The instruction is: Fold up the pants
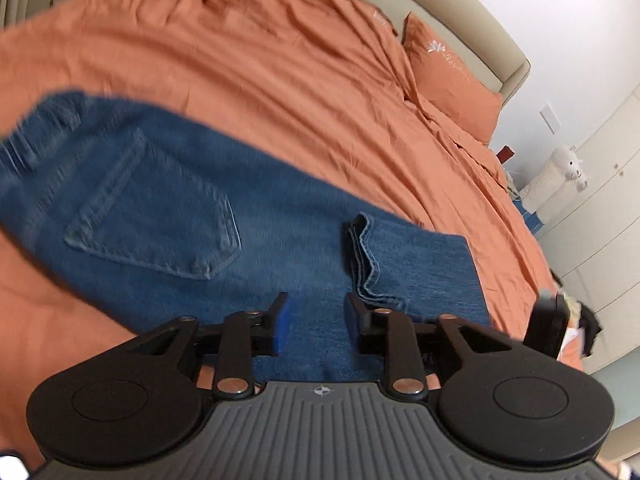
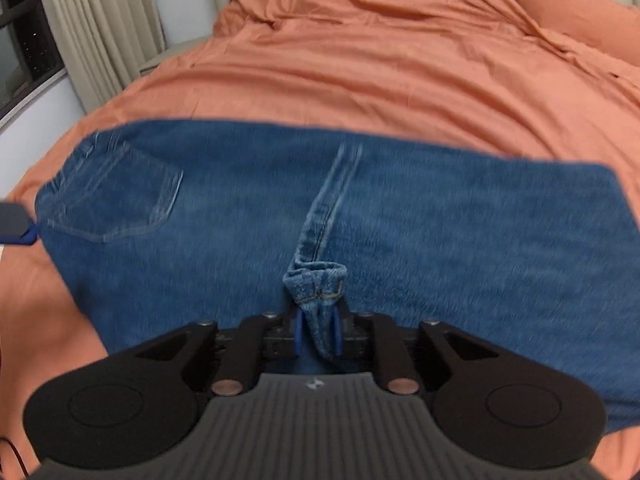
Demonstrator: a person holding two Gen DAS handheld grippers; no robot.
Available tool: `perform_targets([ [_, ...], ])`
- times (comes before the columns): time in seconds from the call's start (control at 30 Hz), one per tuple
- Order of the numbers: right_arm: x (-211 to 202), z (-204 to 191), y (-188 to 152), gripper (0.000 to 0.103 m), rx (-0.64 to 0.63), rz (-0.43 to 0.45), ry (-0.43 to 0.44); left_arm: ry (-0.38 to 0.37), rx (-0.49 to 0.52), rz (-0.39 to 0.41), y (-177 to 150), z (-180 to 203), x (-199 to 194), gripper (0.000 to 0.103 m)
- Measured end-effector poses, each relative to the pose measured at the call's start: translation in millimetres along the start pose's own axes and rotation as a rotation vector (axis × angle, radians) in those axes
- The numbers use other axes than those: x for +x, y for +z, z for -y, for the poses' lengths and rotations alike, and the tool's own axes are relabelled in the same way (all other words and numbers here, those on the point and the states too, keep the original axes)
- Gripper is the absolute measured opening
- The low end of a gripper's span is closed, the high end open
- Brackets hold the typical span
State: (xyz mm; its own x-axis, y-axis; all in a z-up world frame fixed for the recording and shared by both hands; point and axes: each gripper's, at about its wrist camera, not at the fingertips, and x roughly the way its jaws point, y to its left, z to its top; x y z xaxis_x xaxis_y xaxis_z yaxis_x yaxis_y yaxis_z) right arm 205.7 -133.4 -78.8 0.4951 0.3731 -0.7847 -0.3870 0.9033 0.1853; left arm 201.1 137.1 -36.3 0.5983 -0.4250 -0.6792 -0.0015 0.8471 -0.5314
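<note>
Blue jeans (image 1: 192,216) lie on an orange bed cover (image 1: 248,60), back pocket up, with the leg end folded over onto the upper part. My left gripper (image 1: 316,322) is open just above the denim, beside the stacked hem edges (image 1: 362,264). In the right wrist view the jeans (image 2: 440,220) spread across the bed, and my right gripper (image 2: 318,334) is shut on a bunched hem corner (image 2: 318,280) of the jeans. The other gripper shows at the right edge of the left wrist view (image 1: 548,320) and at the left edge of the right wrist view (image 2: 16,224).
An orange pillow (image 1: 452,80) lies at the head of the bed against a beige headboard (image 1: 500,52). A white plush toy (image 1: 568,164) and cupboards (image 1: 600,208) stand to the right. Curtains (image 2: 92,28) and a window (image 2: 24,32) are to the left.
</note>
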Motion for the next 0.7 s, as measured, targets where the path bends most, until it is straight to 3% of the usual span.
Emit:
perform_targets([
  [0.3,-26.1,26.8,6.6,0.049,-0.013,-0.014,0.122,-0.126,-0.068,-0.090,4.9,-1.7,64.2,0.048],
  [0.37,-38.7,40.6,7.1,0.054,-0.013,0.024,0.100,-0.160,-0.095,-0.096,9.6,-2.2,80.1,0.052],
  [0.57,-58.0,105.8,2.5,0.055,0.015,0.100,-0.054,-0.230,-0.236,-0.100,26.6,-9.2,135.7,0.052],
  [0.7,-65.2,151.6,-12.0,0.055,0.072,0.153,-0.124,-0.226,-0.277,-0.106,35.8,-10.6,173.1,0.052],
])
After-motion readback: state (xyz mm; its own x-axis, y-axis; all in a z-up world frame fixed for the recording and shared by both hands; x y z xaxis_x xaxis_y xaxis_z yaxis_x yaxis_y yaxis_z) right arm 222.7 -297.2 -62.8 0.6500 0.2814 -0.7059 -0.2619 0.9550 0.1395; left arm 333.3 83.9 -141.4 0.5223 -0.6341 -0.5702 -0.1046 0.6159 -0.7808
